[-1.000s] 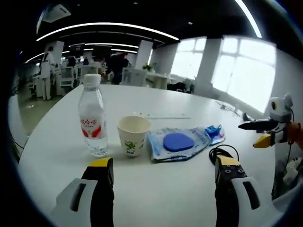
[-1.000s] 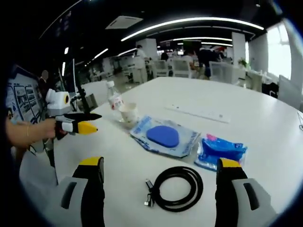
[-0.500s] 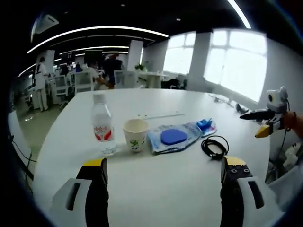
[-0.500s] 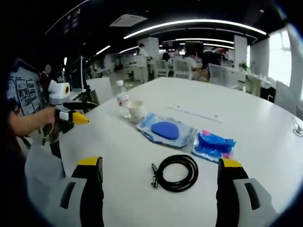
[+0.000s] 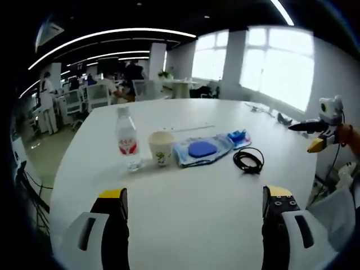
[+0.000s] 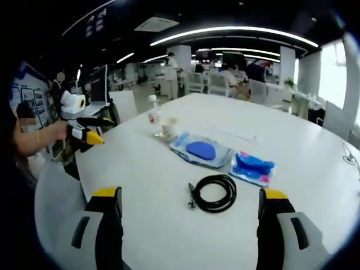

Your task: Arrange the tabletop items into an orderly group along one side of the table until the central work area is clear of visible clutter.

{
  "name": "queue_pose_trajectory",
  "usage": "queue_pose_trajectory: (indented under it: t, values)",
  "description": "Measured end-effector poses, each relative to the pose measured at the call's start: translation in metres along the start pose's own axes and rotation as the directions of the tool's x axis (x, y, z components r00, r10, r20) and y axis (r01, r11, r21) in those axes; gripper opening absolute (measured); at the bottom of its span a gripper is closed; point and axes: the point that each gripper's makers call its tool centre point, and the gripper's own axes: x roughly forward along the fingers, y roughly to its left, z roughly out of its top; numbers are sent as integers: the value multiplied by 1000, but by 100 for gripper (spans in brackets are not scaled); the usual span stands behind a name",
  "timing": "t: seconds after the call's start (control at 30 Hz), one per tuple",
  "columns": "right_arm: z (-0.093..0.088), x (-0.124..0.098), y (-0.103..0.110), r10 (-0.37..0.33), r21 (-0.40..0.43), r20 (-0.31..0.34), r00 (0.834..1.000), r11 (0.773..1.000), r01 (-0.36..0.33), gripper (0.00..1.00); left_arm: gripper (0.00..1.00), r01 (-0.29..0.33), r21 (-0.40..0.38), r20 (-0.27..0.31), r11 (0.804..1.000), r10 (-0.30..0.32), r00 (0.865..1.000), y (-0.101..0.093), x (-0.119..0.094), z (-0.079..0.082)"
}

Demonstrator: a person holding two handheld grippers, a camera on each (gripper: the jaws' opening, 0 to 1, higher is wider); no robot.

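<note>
Left gripper view is showing me the white table (image 5: 185, 208) with my left gripper (image 5: 194, 205) hanging over the near part, its two jaws wide apart and holding nothing. Across the table, five things are sitting in a loose row: a water bottle (image 5: 127, 140), a paper cup (image 5: 161, 148) just beside it, a blue flat pack (image 5: 201, 151), a small blue pouch (image 5: 238, 136) touching that pack's far end, and a black cable (image 5: 249, 160) coiled a little apart. In the right gripper view I am seeing the same row from the other side, with the cable nearest me and the bottle farthest. My right gripper (image 6: 190, 211) is also hanging over the table with its jaws wide apart and empty. I am thinking the job is hardly begun, because everything is lying out in the middle and nothing is lined up by an edge. All five things are waiting to be picked up and carried to one side. I am having trouble reading the words on the bottle and cup, and I cannot tell what is inside the blue packs.
</note>
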Motion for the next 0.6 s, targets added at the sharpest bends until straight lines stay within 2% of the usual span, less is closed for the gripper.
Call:
queue_pose_trajectory:
  t: [0.4, 0.6]
  values:
    - [-20, -18, 10, -24, -30, -20, 1000, 999, 23, 100, 100, 18, -27, 22, 999, -17, 1000, -17, -23, -12]
    - [-22, -20, 11, -35, -12, -6, 999, 999, 35, 100, 100, 13, -19, -2, 1000, -13, 1000, -18, -29, -22]
